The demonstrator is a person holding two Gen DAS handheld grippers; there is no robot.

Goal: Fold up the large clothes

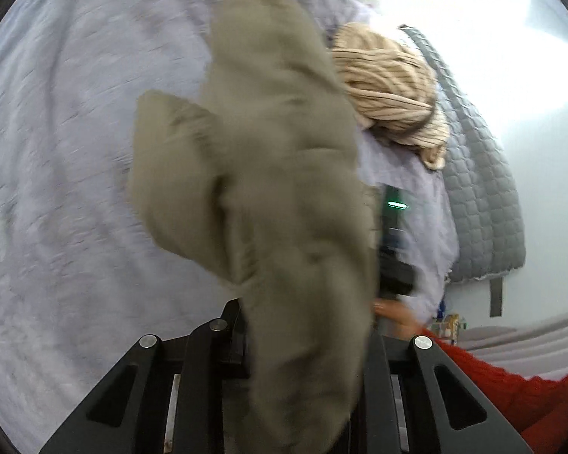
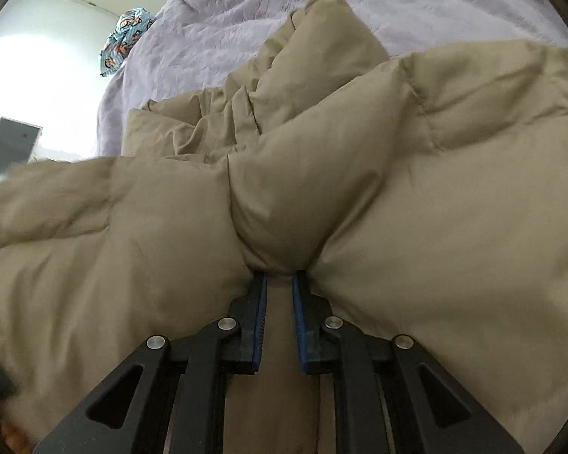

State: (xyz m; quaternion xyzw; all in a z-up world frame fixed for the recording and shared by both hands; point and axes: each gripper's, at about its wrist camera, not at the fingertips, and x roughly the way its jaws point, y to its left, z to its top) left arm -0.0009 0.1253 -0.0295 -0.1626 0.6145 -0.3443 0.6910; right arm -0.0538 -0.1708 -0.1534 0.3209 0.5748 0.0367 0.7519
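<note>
Puffy khaki quilted jacket (image 2: pixel 359 189), crumpled; left tongs (image 1: pixel 303 325) and right tongs (image 2: pixel 279 276) both clamp it.

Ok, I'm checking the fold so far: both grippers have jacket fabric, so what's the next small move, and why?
Probably lift the right gripper level with the left. The left gripper already holds its part of the jacket hanging clear above the bedspread, while the right is pinched on a puffed fold whose fabric looks bunched on the bed. Matching heights should let it hang straight.
</note>
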